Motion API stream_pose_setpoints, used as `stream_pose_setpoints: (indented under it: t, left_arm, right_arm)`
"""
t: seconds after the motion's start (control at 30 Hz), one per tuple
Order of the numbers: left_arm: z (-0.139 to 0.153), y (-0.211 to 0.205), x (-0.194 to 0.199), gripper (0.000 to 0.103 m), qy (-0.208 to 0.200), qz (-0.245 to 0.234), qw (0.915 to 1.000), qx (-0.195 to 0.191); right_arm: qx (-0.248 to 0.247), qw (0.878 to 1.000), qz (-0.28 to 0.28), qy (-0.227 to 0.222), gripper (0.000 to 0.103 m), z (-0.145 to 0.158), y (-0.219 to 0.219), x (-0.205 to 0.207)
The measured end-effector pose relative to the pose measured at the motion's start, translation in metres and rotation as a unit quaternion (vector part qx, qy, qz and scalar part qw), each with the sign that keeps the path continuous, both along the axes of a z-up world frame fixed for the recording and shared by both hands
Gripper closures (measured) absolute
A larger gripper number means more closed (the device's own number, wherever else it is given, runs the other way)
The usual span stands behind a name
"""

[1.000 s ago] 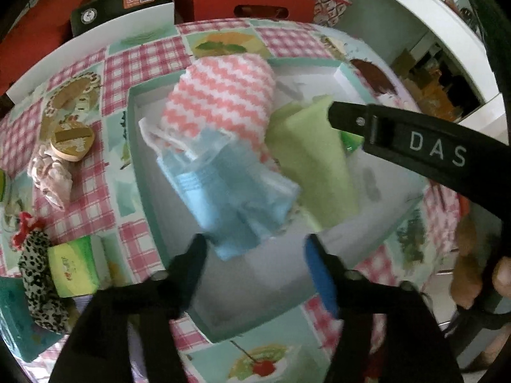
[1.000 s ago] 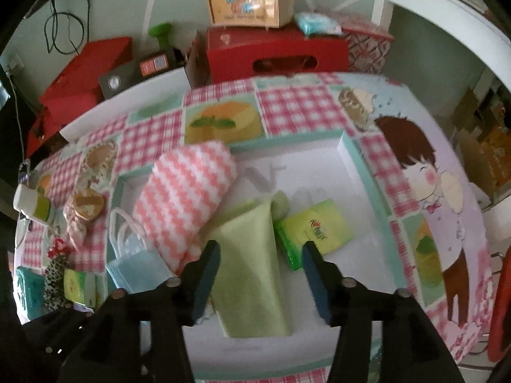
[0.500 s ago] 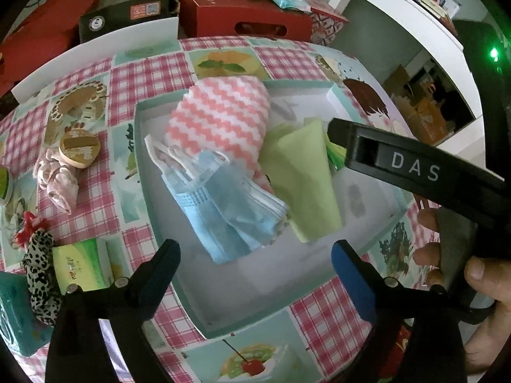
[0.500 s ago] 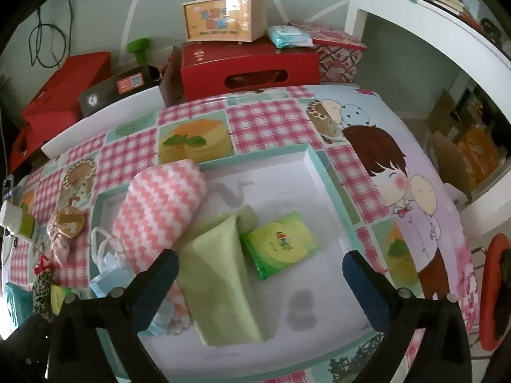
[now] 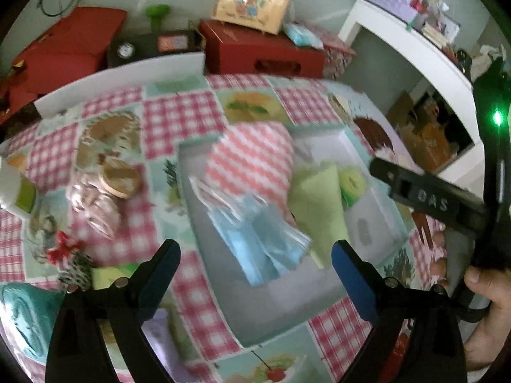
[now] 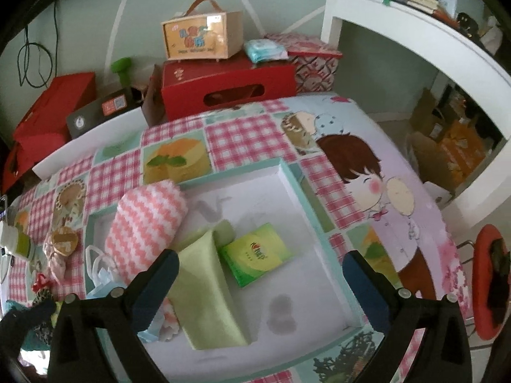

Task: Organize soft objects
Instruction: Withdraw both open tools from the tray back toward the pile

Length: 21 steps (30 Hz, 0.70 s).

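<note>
A shallow white tray with a teal rim (image 6: 289, 172) (image 5: 271, 312) lies on the table. In it are a pink-and-white zigzag cloth (image 6: 147, 220) (image 5: 255, 156), a folded green cloth (image 6: 204, 284) (image 5: 319, 204), a green tissue pack (image 6: 255, 258) (image 5: 351, 182) and blue face masks (image 5: 255, 239) (image 6: 102, 277). My left gripper (image 5: 255, 274) is open and empty above the tray's near edge. My right gripper (image 6: 260, 287) is open and empty above the tray. It also shows at the right of the left wrist view.
Left of the tray lie a round wooden item on a pink scrunchie (image 5: 119, 178), a leopard-print scrunchie (image 5: 75, 271), a small green pack (image 5: 108, 276) and a teal object (image 5: 25, 316). Red boxes (image 6: 226, 86) and a carton with a handle (image 6: 201, 38) stand behind the table.
Both grippers have opened wide and pulled back and up from the tray. The blue masks, which were between the left fingers, now lie in the tray.
</note>
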<state>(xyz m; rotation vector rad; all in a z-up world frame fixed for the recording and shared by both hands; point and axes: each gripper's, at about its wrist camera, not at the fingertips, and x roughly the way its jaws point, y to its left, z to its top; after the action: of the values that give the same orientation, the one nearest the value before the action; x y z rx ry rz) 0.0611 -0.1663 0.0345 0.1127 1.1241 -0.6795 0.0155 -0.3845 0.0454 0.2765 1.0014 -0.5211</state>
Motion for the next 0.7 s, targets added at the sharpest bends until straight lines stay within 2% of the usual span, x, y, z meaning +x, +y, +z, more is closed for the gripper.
stream_pose_setpoints:
  t: [0.1,0.3,0.5,0.7]
  left_arm:
    - [0.003,0.016,0.012,0.007,0.004,0.025,0.9996,-0.012]
    - [0.008,0.056,0.038,0.007,-0.007,0.092,0.9957,0.009]
    - [0.014,0.117,0.066,0.007,-0.026,0.18,0.9826,0.04]
    - [0.006,0.16,0.079,0.007,-0.012,0.22,0.9733,0.065]
  right_arm:
    - [-0.001,1.0,0.0,-0.01,0.0,0.005,0.002,0.0]
    - [0.006,1.0,0.02,-0.01,0.0,0.003,0.016,0.008]
    - [0.004,0.999,0.053,-0.011,0.0,0.004,0.039,0.018]
    - [0.01,0.994,0.111,-0.007,0.0,0.002,0.081,0.032]
